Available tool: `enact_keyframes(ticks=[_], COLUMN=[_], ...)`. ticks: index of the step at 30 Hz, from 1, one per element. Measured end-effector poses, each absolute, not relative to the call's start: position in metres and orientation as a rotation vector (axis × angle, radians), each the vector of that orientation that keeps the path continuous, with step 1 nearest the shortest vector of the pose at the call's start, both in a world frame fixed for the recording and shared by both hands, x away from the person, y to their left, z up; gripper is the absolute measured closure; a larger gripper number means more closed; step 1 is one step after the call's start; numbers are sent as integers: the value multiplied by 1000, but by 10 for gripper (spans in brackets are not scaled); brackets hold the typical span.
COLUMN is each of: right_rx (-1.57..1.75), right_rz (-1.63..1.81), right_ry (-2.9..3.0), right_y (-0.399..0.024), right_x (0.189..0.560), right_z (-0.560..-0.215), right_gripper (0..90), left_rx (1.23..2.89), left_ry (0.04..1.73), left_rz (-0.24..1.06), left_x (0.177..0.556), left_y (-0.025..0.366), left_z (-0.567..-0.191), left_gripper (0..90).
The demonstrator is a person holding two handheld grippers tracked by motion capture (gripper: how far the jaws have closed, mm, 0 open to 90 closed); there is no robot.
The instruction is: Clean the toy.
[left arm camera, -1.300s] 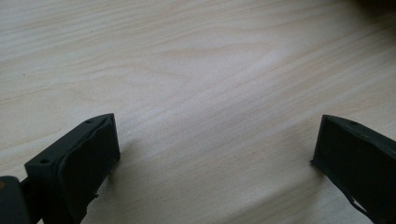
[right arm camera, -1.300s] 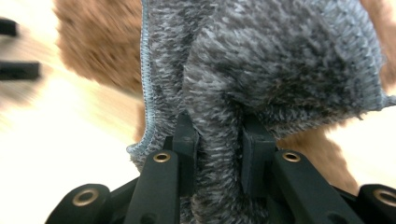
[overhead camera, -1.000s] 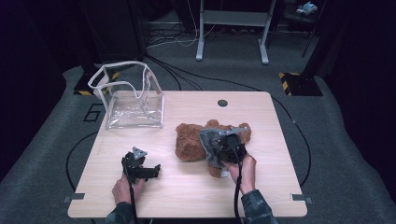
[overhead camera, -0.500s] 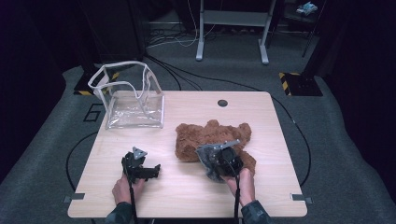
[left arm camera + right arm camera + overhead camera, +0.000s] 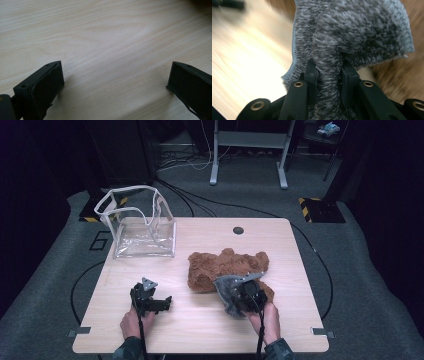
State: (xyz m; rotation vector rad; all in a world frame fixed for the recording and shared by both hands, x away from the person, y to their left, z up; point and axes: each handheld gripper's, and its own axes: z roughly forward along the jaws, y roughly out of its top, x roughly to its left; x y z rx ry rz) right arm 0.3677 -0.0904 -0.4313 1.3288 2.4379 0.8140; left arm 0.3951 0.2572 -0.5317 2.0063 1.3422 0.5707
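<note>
A brown fuzzy garment (image 5: 225, 265) lies crumpled on the right half of the wooden table (image 5: 200, 335). At its near edge my right gripper (image 5: 244, 296) is shut on a fold of grey fuzzy cloth (image 5: 226, 292). In the right gripper view the grey cloth (image 5: 354, 30) bunches between the two pads of that gripper (image 5: 329, 75), a stitched hem runs down its left side, and the brown garment (image 5: 404, 72) blurs past at the right. My left gripper (image 5: 150, 301) rests low on the table at the near left. Its jaws stand wide apart (image 5: 115, 82) over bare wood (image 5: 107, 37).
A clear plastic bag (image 5: 140, 227) with white trim stands open-topped at the table's back left corner. A small round hole (image 5: 238, 230) sits near the back edge. Cables and a metal stand's legs lie on the grey carpet beyond.
My right gripper has drawn back toward the near edge with the grey cloth in it, coming off the top of the brown garment. The left gripper has kept still.
</note>
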Motion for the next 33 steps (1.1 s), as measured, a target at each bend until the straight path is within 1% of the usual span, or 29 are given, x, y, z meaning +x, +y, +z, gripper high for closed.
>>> enact_keyframes(ticks=[5, 7, 11, 27, 30, 33], right_rx=[1275, 1285, 1299, 1287, 1292, 1266], right_rz=[897, 899, 857, 748, 775, 833], right_ry=[2339, 2332, 2374, 2512, 2515, 2496], right_y=[-74, -69, -59, -56, -57, -60], right_x=[382, 389, 402, 363, 362, 364], right_z=[-404, -404, -418, -465, -464, -447], right_gripper=[715, 715, 716, 722, 722, 722], left_rx=[2006, 2006, 2006, 2004, 2006, 2006], left_ry=[1343, 1342, 1342, 1345, 1342, 1343], left_rz=[570, 570, 570, 571, 571, 570], left_x=[395, 395, 395, 395, 395, 395], left_y=[257, 257, 257, 257, 257, 257], left_z=[-532, -532, -532, -532, -532, -532], left_gripper=[1, 0, 0, 0, 0, 0])
